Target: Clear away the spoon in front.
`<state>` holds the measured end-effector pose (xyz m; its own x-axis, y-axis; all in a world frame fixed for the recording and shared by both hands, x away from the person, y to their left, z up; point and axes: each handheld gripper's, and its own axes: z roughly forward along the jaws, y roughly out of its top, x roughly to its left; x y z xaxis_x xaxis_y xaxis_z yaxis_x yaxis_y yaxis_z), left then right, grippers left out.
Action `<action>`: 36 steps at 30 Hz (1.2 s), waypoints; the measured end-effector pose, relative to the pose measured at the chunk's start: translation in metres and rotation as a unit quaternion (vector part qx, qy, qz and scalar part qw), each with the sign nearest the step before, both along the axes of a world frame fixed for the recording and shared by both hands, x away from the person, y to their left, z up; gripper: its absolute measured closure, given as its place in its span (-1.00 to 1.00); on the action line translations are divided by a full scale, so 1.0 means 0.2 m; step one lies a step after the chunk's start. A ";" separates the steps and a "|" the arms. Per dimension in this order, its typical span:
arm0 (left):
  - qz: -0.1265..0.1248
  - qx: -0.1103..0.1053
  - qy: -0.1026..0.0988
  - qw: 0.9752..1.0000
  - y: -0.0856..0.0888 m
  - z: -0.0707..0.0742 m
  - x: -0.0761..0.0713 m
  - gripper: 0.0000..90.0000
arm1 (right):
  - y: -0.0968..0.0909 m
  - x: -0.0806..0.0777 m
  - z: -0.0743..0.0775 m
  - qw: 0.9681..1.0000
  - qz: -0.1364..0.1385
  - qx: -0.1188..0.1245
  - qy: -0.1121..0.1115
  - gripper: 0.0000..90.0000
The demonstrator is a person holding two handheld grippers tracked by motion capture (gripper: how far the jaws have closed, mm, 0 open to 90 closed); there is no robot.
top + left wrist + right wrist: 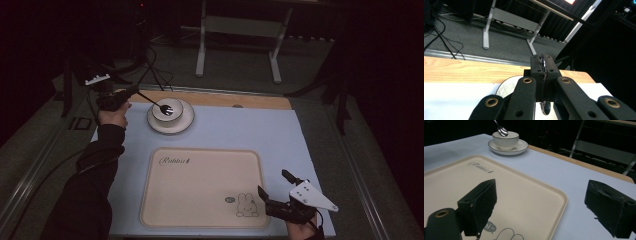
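A white bowl (169, 110) stands on a white saucer (171, 125) at the back left of the table. My left gripper (131, 91) is shut on the handle of a metal spoon (155, 103), whose head hangs over the bowl (505, 140). In the left gripper view the spoon (545, 82) runs down between the closed jaws, its head above the saucer (505, 86). My right gripper (274, 187) stands open at the front right, over the corner of the cream tray (200, 185), with nothing between its fingers (481, 205).
A pale blue mat (250, 130) covers the wooden table (260, 101). The tray (499, 185) carries a rabbit drawing (246, 205) and a "Rabbit" word. A white desk frame (239, 35) and cables (155, 70) lie on the floor beyond the table.
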<state>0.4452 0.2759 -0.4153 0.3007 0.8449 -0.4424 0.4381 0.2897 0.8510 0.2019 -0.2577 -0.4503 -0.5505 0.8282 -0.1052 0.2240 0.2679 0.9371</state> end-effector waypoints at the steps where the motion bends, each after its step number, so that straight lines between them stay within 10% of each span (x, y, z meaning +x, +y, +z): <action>1: -0.001 0.001 0.000 1.000 0.00 0.01 -0.01 1.00 | 0.00 0.00 0.00 1.000 0.000 0.000 0.000 -0.76; 25: -0.087 0.033 -0.004 0.996 0.05 0.31 -0.13 1.00 | 0.00 0.00 0.00 1.000 0.000 0.001 0.003 -0.76; 36: -0.162 0.057 -0.007 0.985 0.00 0.41 -0.21 1.00 | 0.00 0.00 0.00 1.000 0.001 -0.001 0.005 -0.76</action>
